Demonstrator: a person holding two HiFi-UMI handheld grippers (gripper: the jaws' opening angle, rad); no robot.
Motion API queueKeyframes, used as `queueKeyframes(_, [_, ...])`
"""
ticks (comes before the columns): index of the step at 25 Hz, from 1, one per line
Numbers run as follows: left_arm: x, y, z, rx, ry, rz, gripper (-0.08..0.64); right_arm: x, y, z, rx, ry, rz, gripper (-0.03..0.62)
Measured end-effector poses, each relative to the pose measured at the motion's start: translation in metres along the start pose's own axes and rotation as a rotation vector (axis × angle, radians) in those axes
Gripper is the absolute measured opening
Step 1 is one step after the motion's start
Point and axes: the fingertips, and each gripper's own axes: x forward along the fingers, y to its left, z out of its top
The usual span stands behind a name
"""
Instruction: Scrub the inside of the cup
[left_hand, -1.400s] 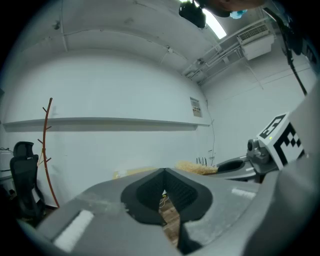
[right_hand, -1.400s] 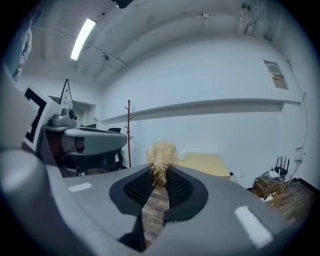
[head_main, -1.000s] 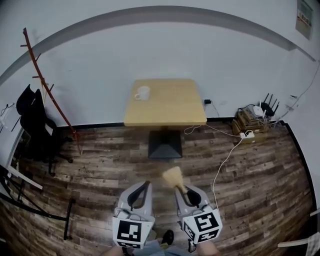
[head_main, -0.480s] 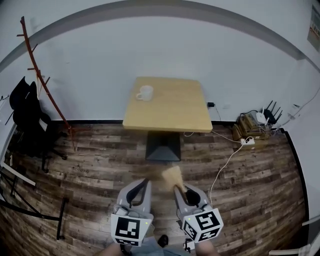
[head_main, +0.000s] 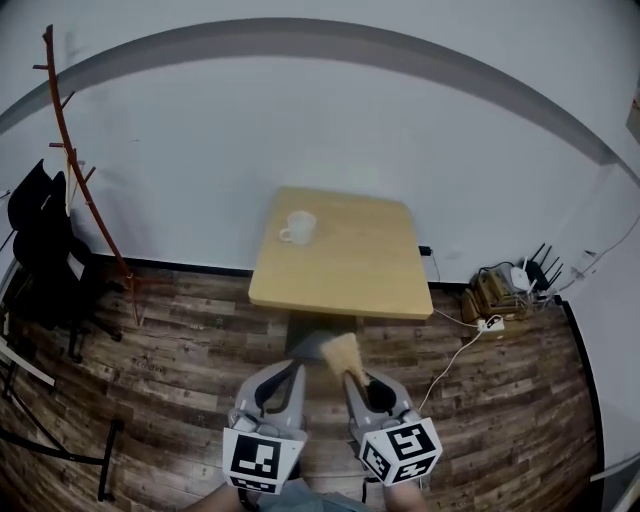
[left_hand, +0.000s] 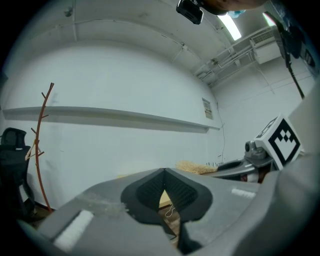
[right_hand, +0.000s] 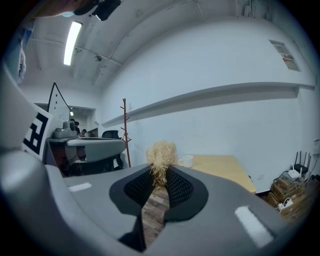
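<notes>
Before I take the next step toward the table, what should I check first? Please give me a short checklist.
1. Straw brush held in the right gripper: ok, jaws closed on it.
2. Left gripper free for the cup: ok, empty, but the jaws are shut and must open.
3. Cup upright on the table: ok, near its far left corner.
4. Cup within reach: not ok, open floor lies between.
5. Inside of the cup: cannot tell.

The cup (head_main: 297, 227) is too small to show its inside. The brush (head_main: 344, 352) has its lower end hidden in the right gripper (head_main: 363, 384).
</notes>
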Motion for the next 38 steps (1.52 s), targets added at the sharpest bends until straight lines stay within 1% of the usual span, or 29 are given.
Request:
queueKeyframes(2, [0.010, 0.012, 0.004, 0.007, -0.014, -0.008, 0.021, 0.015, -0.001, 0.009, -0.014, -0.005, -0.002, 0.057])
queueKeyframes(6, [0.024, 0.028, 0.005, -0.023, -0.026, -0.014, 0.021, 0.035, -0.007, 0.021, -0.028, -0.013, -0.017, 0.057])
queueKeyframes(8, [0.032, 0.033, 0.001, -0.041, -0.018, -0.016, 0.021, 0.042, -0.011, 0.021, -0.028, -0.009, -0.021, 0.057])
queueKeyframes(10, [0.040, 0.037, -0.005, -0.025, -0.008, -0.026, 0.021, 0.047, -0.016, 0.019, -0.023, -0.001, -0.027, 0.057])
queueKeyframes(13, [0.051, 0.036, -0.008, -0.069, 0.005, -0.032, 0.021, 0.051, -0.026, 0.016, -0.010, 0.006, -0.042, 0.057])
queueKeyframes(16, [0.061, 0.035, -0.017, -0.026, 0.023, -0.049, 0.021, 0.055, -0.036, 0.014, -0.001, 0.006, -0.051, 0.057])
queueKeyframes(18, [0.069, 0.032, -0.022, -0.046, 0.041, -0.047, 0.021, 0.058, -0.046, 0.013, 0.005, 0.003, -0.053, 0.057])
queueKeyframes(19, [0.075, 0.032, -0.025, -0.045, 0.050, -0.046, 0.021, 0.061, -0.052, 0.012, 0.008, 0.002, -0.053, 0.057])
queueKeyframes(21, [0.089, 0.035, -0.030, -0.007, 0.065, -0.050, 0.021, 0.070, -0.064, 0.011, 0.015, 0.003, -0.050, 0.057])
queueKeyframes(23, [0.107, 0.038, -0.032, 0.006, 0.073, -0.052, 0.021, 0.083, -0.077, 0.009, 0.024, 0.009, -0.044, 0.057])
queueKeyframes(27, [0.142, 0.039, -0.035, -0.050, 0.107, -0.046, 0.021, 0.108, -0.102, -0.001, 0.046, 0.030, -0.028, 0.057])
queueKeyframes(29, [0.165, 0.042, -0.040, -0.026, 0.128, -0.047, 0.021, 0.125, -0.120, -0.007, 0.028, 0.045, -0.026, 0.057])
queueKeyframes(31, [0.192, 0.045, -0.044, 0.007, 0.143, -0.049, 0.021, 0.144, -0.140, -0.009, 0.038, 0.053, -0.014, 0.057])
queueKeyframes(34, [0.231, 0.048, -0.038, 0.008, 0.152, -0.034, 0.021, 0.166, -0.172, -0.003, 0.070, 0.049, 0.001, 0.057])
queueKeyframes(36, [0.252, 0.051, -0.031, -0.007, 0.149, -0.017, 0.021, 0.179, -0.190, 0.006, 0.072, 0.040, 0.009, 0.057])
queueKeyframes(38, [0.266, 0.057, -0.023, -0.004, 0.141, 0.000, 0.021, 0.193, -0.203, 0.018, 0.064, 0.028, 0.024, 0.057])
